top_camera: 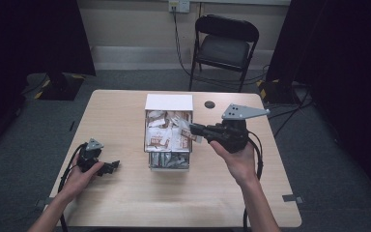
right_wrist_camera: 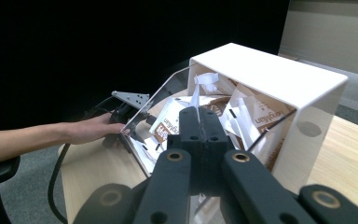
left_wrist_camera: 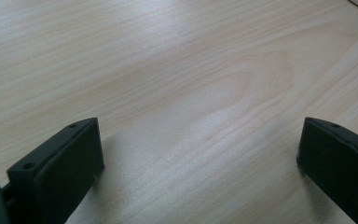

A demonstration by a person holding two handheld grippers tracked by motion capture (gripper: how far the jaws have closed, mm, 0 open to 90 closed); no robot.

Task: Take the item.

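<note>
A white-topped box (top_camera: 168, 102) with clear walls is being shown near the middle of the pale wood-grain bench (top_camera: 125, 203), packed with white-and-brown sachets (top_camera: 160, 135); silvery packets (top_camera: 169, 161) are lying at its near end. In the right gripper view the box's opaque white cap and glossy transparent sides are being seen, with crumpled, printed sachets inside. The right gripper (top_camera: 193, 130), at three o'clock of the box, is being held over its rim; its jaws are pressed together on a thin white sachet (right_wrist_camera: 196, 95), seemingly by its edge. The left gripper (top_camera: 111, 166), at eight o'clock of the box, is being rested low over bare bench, jaws spread wide and gripping nothing.
</note>
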